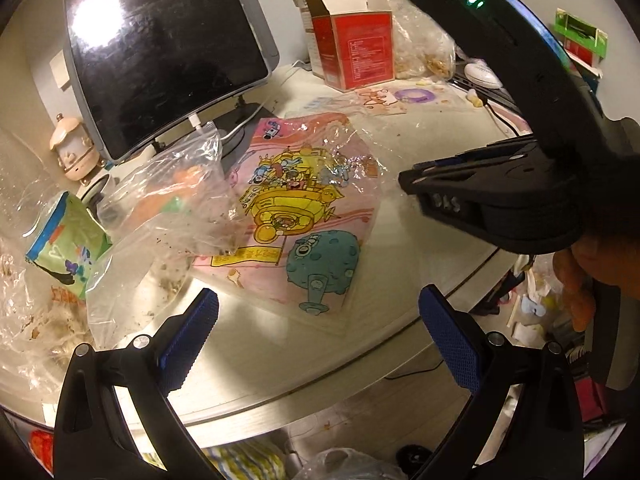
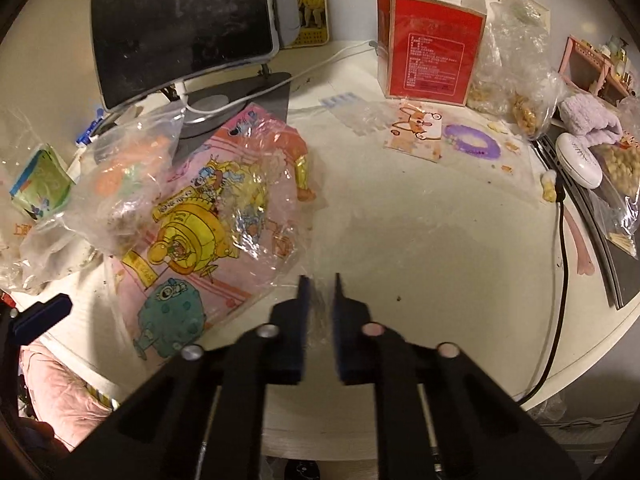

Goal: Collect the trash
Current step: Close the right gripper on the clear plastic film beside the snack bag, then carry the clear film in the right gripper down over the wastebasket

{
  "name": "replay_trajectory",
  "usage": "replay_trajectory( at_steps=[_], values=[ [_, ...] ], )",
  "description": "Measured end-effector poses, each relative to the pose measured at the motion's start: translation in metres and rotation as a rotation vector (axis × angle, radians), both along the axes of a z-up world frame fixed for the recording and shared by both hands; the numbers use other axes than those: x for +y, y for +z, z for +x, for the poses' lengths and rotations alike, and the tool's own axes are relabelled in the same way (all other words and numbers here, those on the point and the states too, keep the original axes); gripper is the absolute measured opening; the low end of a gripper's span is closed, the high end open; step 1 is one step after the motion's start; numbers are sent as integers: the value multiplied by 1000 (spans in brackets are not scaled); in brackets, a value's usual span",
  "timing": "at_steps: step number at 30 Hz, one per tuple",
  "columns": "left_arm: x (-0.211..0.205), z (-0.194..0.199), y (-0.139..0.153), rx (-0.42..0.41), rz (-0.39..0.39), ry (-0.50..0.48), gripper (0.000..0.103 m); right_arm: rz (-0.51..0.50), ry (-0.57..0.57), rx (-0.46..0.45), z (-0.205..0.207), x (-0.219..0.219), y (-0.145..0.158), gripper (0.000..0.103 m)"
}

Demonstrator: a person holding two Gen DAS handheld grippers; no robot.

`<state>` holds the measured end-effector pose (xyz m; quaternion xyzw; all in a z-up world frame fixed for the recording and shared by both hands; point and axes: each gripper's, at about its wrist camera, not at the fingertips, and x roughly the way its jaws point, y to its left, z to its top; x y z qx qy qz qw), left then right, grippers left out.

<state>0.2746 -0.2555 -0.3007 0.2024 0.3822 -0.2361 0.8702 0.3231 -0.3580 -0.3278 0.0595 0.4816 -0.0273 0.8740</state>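
Our right gripper [image 2: 320,286] has its fingers [image 2: 304,300] drawn nearly together, with only a thin slit showing between the pads. In that slit sits the edge of a clear wrapper [image 2: 256,200]. From the left wrist we see the same gripper [image 1: 406,184] pinched closed at the wrapper's [image 1: 352,168] right edge. The wrapper lies crumpled over a cartoon sheet [image 2: 176,280] on the table [image 2: 420,220], in front of the tablet [image 2: 180,20].

Our left gripper [image 1: 320,320] stands wide apart, its 2 blue pads [image 1: 192,332] gripping nothing. It hovers near the table's front edge with the sheet's [image 1: 320,272] near corner between the fingers.

A clear bag [image 1: 160,200] to the left of the sheet holds orange and green pieces and some crumbs. Beside it lies a green packet [image 1: 68,240]. At the back stands a red box [image 2: 432,56] with its top flaps open; we cannot see inside. Next to it a plastic bag [image 2: 516,92] holds yellowish snack pieces.

Only the left wrist view shows a cream figurine [image 1: 72,152] beside the tablet and the hand [image 1: 580,280] holding the right gripper. Only the right wrist view shows a purple ring [image 2: 472,140], a white oval case [image 2: 578,160] and a black cable [image 2: 564,240].
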Motion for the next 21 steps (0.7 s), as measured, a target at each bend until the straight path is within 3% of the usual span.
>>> replay_trajectory(
  at_steps=[11,21],
  values=[
    [26,-30,17,-23,-32,5,97,36,16,-63,-51,8,36,5],
    [86,-90,6,-13,-35,39,97,38,119,-75,-130,69,46,5]
  ],
)
